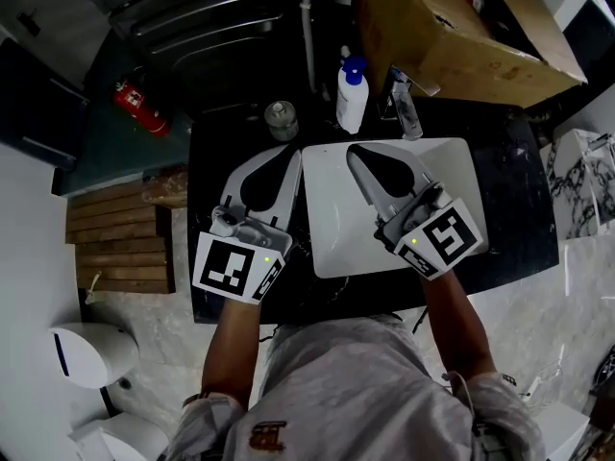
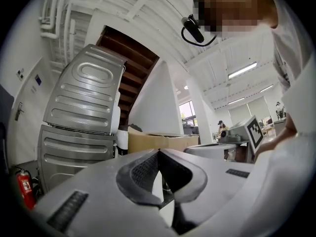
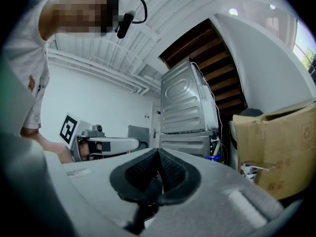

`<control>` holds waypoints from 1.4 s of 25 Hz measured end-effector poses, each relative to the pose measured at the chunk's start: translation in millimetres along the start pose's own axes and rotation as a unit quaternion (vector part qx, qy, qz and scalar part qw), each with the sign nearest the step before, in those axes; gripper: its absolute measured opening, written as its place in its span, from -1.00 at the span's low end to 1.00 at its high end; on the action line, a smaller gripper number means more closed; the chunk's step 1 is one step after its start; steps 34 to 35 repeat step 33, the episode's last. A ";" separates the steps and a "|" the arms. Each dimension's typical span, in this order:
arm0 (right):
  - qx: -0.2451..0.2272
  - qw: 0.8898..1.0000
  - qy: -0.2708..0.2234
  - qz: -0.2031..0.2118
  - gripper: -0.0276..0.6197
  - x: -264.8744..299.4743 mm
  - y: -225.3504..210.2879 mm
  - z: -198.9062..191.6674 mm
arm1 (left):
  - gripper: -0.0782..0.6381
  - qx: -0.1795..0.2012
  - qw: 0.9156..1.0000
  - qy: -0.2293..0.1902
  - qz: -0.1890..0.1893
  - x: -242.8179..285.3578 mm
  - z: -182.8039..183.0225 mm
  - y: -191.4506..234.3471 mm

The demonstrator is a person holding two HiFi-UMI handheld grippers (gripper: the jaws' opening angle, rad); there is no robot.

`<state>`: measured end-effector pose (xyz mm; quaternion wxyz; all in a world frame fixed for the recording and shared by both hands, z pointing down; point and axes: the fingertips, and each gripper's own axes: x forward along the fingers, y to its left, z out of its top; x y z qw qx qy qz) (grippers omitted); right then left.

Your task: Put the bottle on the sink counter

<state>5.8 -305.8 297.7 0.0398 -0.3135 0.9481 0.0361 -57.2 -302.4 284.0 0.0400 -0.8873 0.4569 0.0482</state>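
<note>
Looking steeply down in the head view, a dark tabletop (image 1: 500,209) carries a white rectangular sink (image 1: 452,166) set into its middle.

Left gripper (image 1: 291,157): held over the tabletop at the sink's left rim. In the left gripper view its jaws are clenched tip to tip, and nothing lies between the pads (image 2: 143,174).

Right gripper (image 1: 356,157): held over the sink basin, pointing toward the back rim. The right gripper view shows its jaws likewise pressed together and empty.

Bottle (image 1: 353,94): white with a blue cap, standing upright on the tabletop just behind the sink's back rim. It is clear of both grippers, slightly nearer the right one.

Neighbouring items on the tabletop:
- a faucet (image 1: 405,109) just to the right of the bottle
- a small round jar (image 1: 281,118) to the bottle's left, near the left gripper's tips

Surroundings:
- a large cardboard box (image 1: 452,36) behind the tabletop at upper right
- stacked grey machines (image 1: 202,17) behind it at upper left
- a red fire extinguisher (image 1: 142,107) on the floor to the left
- wooden slats (image 1: 115,238) below the extinguisher
</note>
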 end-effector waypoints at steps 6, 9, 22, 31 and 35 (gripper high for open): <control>-0.002 1.000 -0.010 0.006 -0.91 -1.4 8.1 5.3 | -0.78 0.010 1.000 0.001 -0.005 -2.4 2.8 -11.3; -0.004 1.000 -0.010 0.009 -0.92 -0.7 12.3 5.8 | -0.78 0.012 1.000 0.004 -0.008 -2.6 2.8 -13.7; -0.006 1.000 -0.008 0.005 -0.91 -4.5 11.7 4.8 | -0.78 0.006 1.000 0.014 -0.010 -0.3 -5.7 -14.1; -0.005 1.000 -0.006 0.001 -0.91 -4.4 11.2 4.2 | -0.78 0.003 1.000 0.017 -0.011 -0.5 -7.0 -11.9; -0.005 1.000 -0.005 0.001 -0.92 -4.7 11.4 3.9 | -0.78 0.003 1.000 0.016 -0.012 -1.1 -6.7 -11.7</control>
